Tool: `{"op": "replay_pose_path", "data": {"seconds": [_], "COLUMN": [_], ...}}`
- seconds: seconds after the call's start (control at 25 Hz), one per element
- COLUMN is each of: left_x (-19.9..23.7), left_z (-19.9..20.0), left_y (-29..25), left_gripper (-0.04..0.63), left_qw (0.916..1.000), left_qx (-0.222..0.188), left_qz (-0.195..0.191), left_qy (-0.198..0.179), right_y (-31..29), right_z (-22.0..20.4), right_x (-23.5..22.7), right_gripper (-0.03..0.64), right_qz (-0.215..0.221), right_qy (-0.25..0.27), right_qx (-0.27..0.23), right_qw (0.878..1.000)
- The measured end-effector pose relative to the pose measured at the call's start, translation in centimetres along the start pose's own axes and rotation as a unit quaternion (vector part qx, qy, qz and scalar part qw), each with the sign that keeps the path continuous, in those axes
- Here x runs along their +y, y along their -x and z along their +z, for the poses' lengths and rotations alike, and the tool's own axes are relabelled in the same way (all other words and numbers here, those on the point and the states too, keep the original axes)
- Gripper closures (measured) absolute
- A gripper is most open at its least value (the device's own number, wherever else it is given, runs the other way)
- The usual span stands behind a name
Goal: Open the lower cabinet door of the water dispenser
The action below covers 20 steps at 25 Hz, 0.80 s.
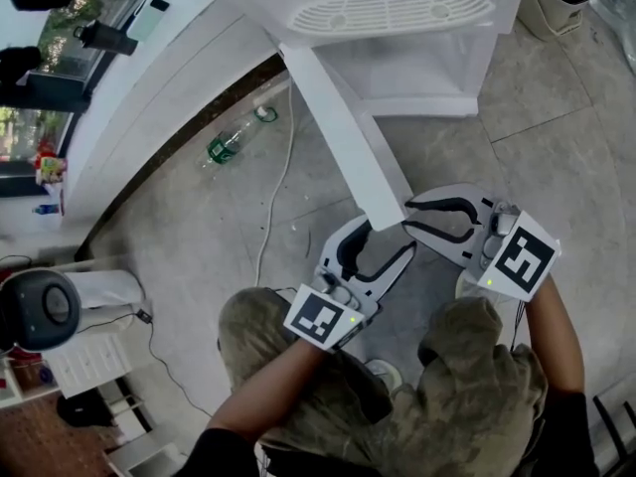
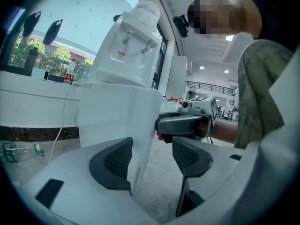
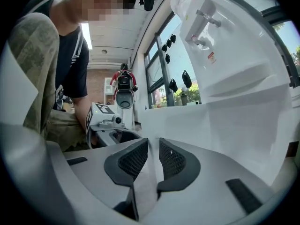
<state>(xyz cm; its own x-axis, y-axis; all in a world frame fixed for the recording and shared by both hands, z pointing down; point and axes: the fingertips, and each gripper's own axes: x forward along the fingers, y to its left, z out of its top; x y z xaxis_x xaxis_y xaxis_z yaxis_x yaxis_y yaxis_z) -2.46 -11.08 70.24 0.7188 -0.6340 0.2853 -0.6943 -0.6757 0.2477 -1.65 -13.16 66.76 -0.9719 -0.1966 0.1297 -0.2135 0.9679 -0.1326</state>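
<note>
Gripping the free edge of the lower cabinet door, the right gripper has both pads shut on the thin white panel, w/ only the panel's thickness between them. The door stands swung out from the water dispenser toward the person, approx. square to the cabinet front. The left gripper is just beside the right one at the same edge. Its jaws are apart: the panel sits between them against one pad, and the other pad is clear of it.

Writing: a small red-and-white sticker sits below the taps on the dispenser front, too small to read. Each gripper's cube shows a black-and-white square marker, no letters. A clear plastic bottle w/ a green label lies on the floor beside a white cable; its print isn't legible.
</note>
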Motion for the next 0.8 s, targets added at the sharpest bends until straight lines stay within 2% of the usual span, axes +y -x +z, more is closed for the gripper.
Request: {"op": "replay_pose_path", "data": {"seconds": [0.36, 0.64, 0.8], "left_x": [1.3, 2.2, 2.5], "left_z": [-0.5, -0.3, -0.4], "left_y": [1.1, 2.2, 2.9], "left_gripper": [0.336, 0.336, 0.337], "left_qw": [0.9993, 0.9977, 0.9965], "left_qx": [0.008, 0.012, 0.023], "left_qz": [0.037, 0.066, 0.081], "left_qy": [0.001, 0.011, 0.001], "right_y": [-1.4, -2.8, -3.5], "right_z": [0.1, -0.1, -0.1], "right_x": [1.1, 1.9, 2.3], "right_gripper": [0.557, 0.561, 0.563], "right_qz": [0.055, 0.076, 0.081], "right_qy": [0.033, 0.042, 0.05], "right_qx": [0.005, 0.01, 0.018], "right_qw": [0.998, 0.996, 0.995]}}
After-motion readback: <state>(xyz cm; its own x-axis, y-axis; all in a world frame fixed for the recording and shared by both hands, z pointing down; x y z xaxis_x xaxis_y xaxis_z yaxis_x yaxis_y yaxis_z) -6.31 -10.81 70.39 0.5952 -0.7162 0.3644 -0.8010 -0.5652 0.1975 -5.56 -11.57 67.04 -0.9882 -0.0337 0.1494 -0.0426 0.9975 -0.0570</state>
